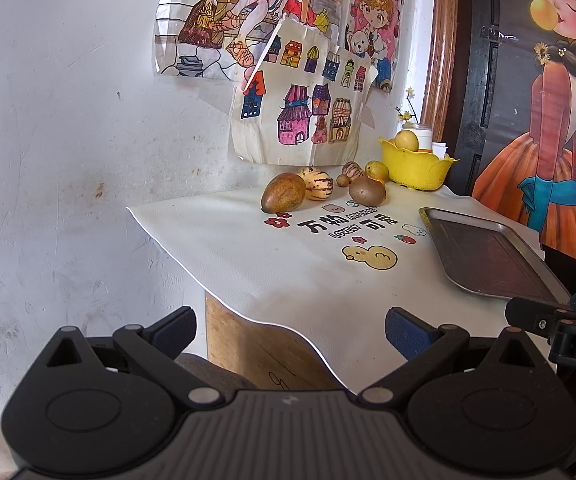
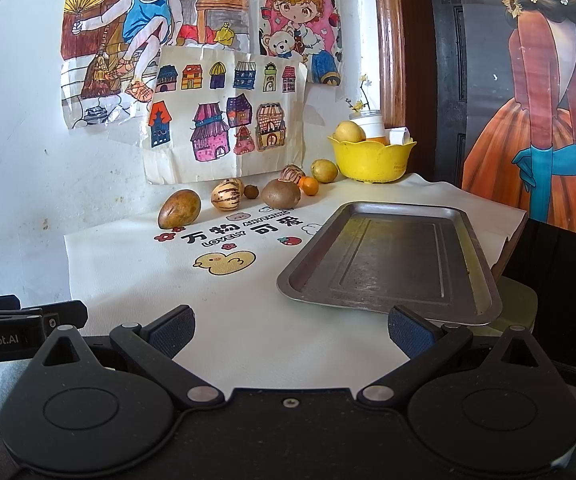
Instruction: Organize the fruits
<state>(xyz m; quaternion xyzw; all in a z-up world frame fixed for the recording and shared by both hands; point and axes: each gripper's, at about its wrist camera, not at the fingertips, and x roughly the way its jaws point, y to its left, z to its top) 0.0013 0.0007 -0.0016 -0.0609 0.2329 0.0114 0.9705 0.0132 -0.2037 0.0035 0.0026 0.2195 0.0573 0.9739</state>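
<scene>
A row of fruit lies along the wall on the white mat [image 2: 248,320]: a brown mango [image 2: 179,209] [image 1: 283,192], a striped melon [image 2: 228,196] [image 1: 319,185], a small brown fruit [image 2: 251,191], a kiwi [image 2: 281,194] [image 1: 367,191], a second striped fruit [image 2: 292,173], a small orange [image 2: 310,185] and a yellow-green fruit [image 2: 324,170] [image 1: 377,170]. A yellow bowl [image 2: 371,160] [image 1: 415,168] holds a yellow fruit [image 2: 349,132]. The metal tray [image 2: 387,260] [image 1: 483,256] lies bare. My left gripper [image 1: 289,330] and right gripper [image 2: 291,330] both stand open, holding nothing, at the mat's near edge.
Paper drawings [image 2: 224,112] hang on the white wall behind the fruit. A jar with yellow flowers [image 2: 367,118] stands behind the bowl. A dark door with a painted figure [image 2: 547,120] stands at the right. The mat's left edge overhangs a wooden stand [image 1: 264,348].
</scene>
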